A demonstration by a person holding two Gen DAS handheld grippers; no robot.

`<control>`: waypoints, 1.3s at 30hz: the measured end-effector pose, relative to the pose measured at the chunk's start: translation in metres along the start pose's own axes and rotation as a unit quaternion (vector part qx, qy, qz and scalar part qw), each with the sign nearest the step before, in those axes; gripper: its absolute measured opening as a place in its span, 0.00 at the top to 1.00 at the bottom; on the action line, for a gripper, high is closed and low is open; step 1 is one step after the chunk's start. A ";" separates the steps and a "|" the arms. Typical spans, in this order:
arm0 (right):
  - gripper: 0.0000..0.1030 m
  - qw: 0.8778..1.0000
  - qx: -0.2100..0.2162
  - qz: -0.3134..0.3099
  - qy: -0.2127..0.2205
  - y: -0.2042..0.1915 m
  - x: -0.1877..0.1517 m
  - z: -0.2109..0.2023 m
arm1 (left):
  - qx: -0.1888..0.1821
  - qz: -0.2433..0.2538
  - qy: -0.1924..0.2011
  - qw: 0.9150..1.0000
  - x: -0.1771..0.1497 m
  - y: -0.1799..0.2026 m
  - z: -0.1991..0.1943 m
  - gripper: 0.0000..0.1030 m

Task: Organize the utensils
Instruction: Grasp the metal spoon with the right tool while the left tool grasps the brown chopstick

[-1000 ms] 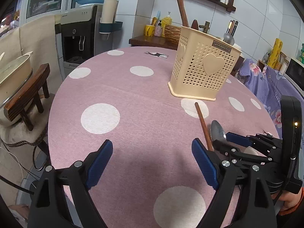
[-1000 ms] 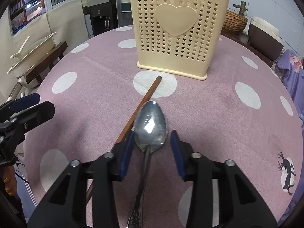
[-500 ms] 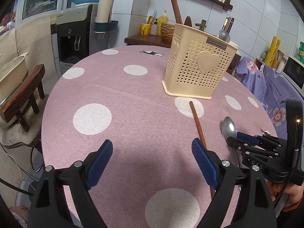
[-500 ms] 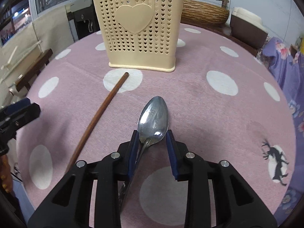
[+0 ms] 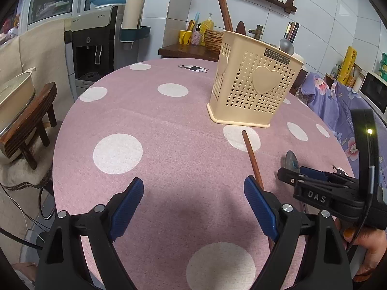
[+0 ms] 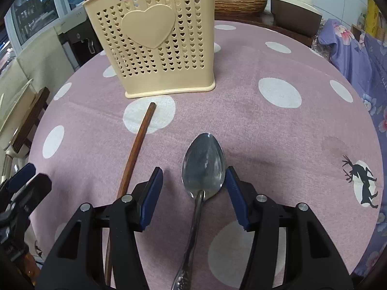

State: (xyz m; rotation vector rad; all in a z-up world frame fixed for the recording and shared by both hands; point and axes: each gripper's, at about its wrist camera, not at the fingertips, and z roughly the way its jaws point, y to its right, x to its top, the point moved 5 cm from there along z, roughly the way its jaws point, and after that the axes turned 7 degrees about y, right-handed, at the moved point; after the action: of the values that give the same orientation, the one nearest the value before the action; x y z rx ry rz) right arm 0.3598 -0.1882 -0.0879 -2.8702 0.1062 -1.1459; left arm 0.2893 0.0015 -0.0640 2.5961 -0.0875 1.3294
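A metal spoon (image 6: 203, 169) lies on the pink dotted tablecloth (image 6: 278, 133), its neck between the fingers of my right gripper (image 6: 193, 195), which is open around it. The spoon's bowl also shows in the left wrist view (image 5: 291, 160). A brown wooden chopstick (image 6: 136, 149) lies left of the spoon, also in the left wrist view (image 5: 251, 155). A beige perforated utensil holder (image 6: 154, 38) stands upright beyond them, with utensils in it in the left wrist view (image 5: 254, 84). My left gripper (image 5: 193, 207) is open and empty over the cloth.
The round table's edge (image 5: 65, 130) curves at the left, with a wooden stool (image 5: 26, 125) and a pot beside it. A water dispenser (image 5: 96, 48) stands behind. A purple floral cloth (image 6: 350, 48) covers furniture at the right.
My right gripper was shut on the spoon's neck; its jaws have opened wide and the spoon lies on the cloth, to the right of the chopstick.
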 end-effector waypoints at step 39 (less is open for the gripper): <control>0.64 0.995 0.012 0.036 0.090 0.051 0.016 -0.062 | -0.030 0.104 -0.086 0.990 0.022 0.100 0.107 0.91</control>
State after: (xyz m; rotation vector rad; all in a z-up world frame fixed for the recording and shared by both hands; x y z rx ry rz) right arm 0.3260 -0.2416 -0.0355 -2.7139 0.1986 -1.3797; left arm 0.3714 -0.1187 -0.0898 2.7045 -0.4292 1.1416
